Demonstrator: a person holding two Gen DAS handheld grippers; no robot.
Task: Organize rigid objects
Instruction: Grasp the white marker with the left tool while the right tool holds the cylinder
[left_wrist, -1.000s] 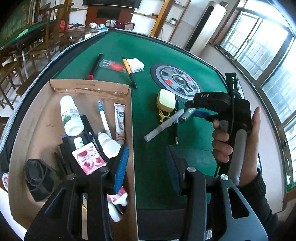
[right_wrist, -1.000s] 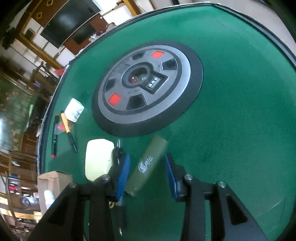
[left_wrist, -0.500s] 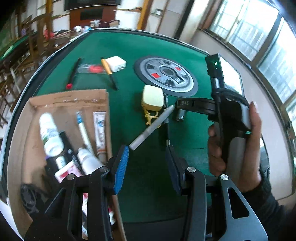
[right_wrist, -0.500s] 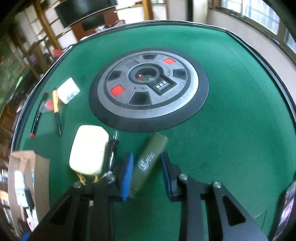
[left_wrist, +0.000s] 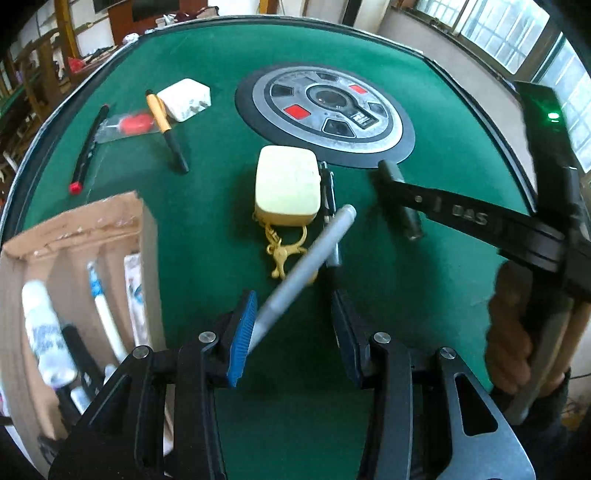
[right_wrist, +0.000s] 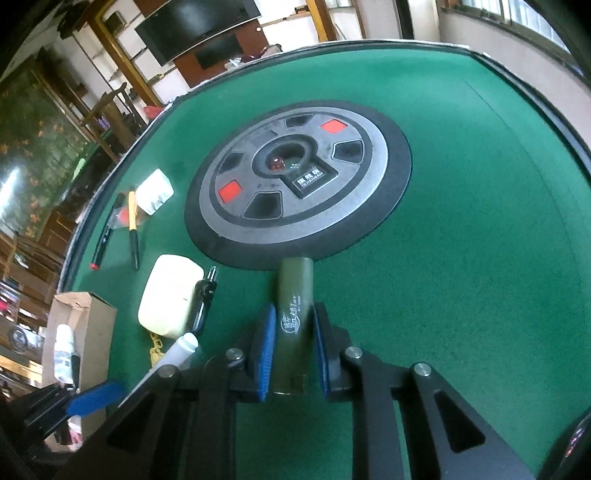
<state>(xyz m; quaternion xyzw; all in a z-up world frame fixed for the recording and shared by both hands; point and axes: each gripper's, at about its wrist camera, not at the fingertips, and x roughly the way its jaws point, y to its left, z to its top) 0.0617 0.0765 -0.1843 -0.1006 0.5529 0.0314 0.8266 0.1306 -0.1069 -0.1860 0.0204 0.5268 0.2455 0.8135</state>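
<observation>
Olive-green, the tube (right_wrist: 293, 325) is now clamped between the blue pads of the right claw (right_wrist: 293, 350); the jaws have just been closing, and where a gap was seen on both sides a second ago, both pads are now pressed against its sides. Its far end is pointed at the round centre panel (right_wrist: 295, 184) and lies just at the panel's black rim, low over the green surface (right_wrist: 480, 258); whether it is lifted yet cannot be told. A grip looks to be made, so a carry to the box (left_wrist: 85, 229) is judged to be the next step.

Just beside it, the grey pen (left_wrist: 306, 273) is now bracketed by the left claw (left_wrist: 291, 328), which has been swung off the box and over the loose things. Its jaws are held apart, unchanged in width; the pen's near end is seen against the left pad, but no squeeze is shown. A second pick is being lined up, it seems.

Further out, the cream case (left_wrist: 286, 190) with its gold clasp and a dark pen (left_wrist: 327, 188) are left lying beside the grey pen. Beyond those, an orange pen (left_wrist: 162, 125), a red-tipped pen (left_wrist: 86, 147) and a white block (left_wrist: 186, 98) are waiting, untouched. Bottles and tubes are already lying in the box.
</observation>
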